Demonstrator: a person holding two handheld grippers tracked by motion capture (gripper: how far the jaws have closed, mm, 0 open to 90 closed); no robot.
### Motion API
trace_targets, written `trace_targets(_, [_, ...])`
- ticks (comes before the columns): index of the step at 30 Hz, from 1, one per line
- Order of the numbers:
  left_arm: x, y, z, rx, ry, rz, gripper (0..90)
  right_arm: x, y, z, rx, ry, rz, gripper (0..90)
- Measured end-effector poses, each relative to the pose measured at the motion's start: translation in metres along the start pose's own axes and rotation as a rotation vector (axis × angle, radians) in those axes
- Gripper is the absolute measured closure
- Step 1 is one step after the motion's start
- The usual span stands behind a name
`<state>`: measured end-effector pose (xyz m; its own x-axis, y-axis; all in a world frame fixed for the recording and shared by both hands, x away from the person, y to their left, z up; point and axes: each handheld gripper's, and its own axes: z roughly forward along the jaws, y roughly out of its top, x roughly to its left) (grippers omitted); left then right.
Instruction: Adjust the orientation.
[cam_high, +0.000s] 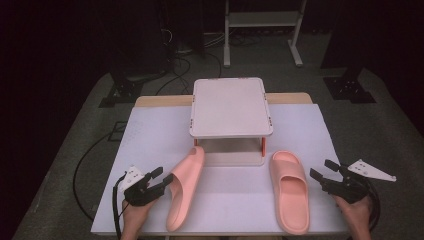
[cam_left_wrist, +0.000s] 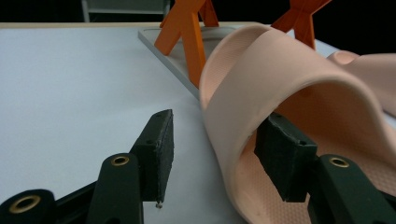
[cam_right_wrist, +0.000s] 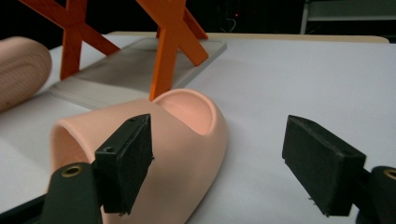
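The left gripper (cam_high: 159, 181) sits at the near left of the table, held in the person's left hand (cam_high: 134, 214), with its jaws spread. In the left gripper view, the left gripper (cam_left_wrist: 219, 149) straddles the side wall of the left slipper (cam_left_wrist: 285, 93): one pad (cam_left_wrist: 161, 144) stands outside the strap over the bare table surface, and the other pad (cam_left_wrist: 285, 156) is inside the slipper, under the strap arch. The jaws are not pressed onto the strap; a gap shows on the outer side. In the high view, the left slipper (cam_high: 186, 190) lies tilted onto its side, toe toward the far side, heel toward the near edge. The right gripper (cam_high: 322, 172) is at the near right, held in the right hand (cam_high: 356, 212), jaws also spread wide and holding nothing. In the right gripper view, the right gripper (cam_right_wrist: 219, 163) is beside the right slipper (cam_right_wrist: 182, 135), whose strap sits behind one pad (cam_right_wrist: 126, 158); the other pad (cam_right_wrist: 320, 163) hangs over bare table. In the high view, the right slipper (cam_high: 289, 190) lies flat, sole down, just left of that gripper. Between and beyond the two slippers stands a small white rack (cam_high: 231, 106) on orange legs (cam_high: 263, 146), with a lower shelf (cam_high: 234, 159) near the slipper toes. All items rest on the white table (cam_high: 150, 135).
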<state>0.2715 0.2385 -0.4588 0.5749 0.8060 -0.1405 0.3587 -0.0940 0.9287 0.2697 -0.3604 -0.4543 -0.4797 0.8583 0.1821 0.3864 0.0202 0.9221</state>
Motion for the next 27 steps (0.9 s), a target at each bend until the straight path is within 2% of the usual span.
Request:
trace_targets(5, [-0.003,-0.001,0.004,0.012,-0.013,-0.003,43.8,0.001,0.002,-0.007,-0.037,0.032,0.025,23.4])
trace_targets(15, [-0.015,-0.002,0.014,0.049,-0.047,0.021,37.8,0.018,0.0,-0.016,-0.039,0.08,-0.009,22.4])
trace_targets(21, [-0.018,-0.004,0.018,0.068,-0.054,0.03,36.5,0.027,-0.003,-0.014,-0.018,0.098,-0.034,22.4])
trace_targets(27, [-0.02,-0.006,0.021,0.085,-0.06,0.035,37.5,0.033,-0.006,-0.006,0.03,0.107,-0.064,21.8])
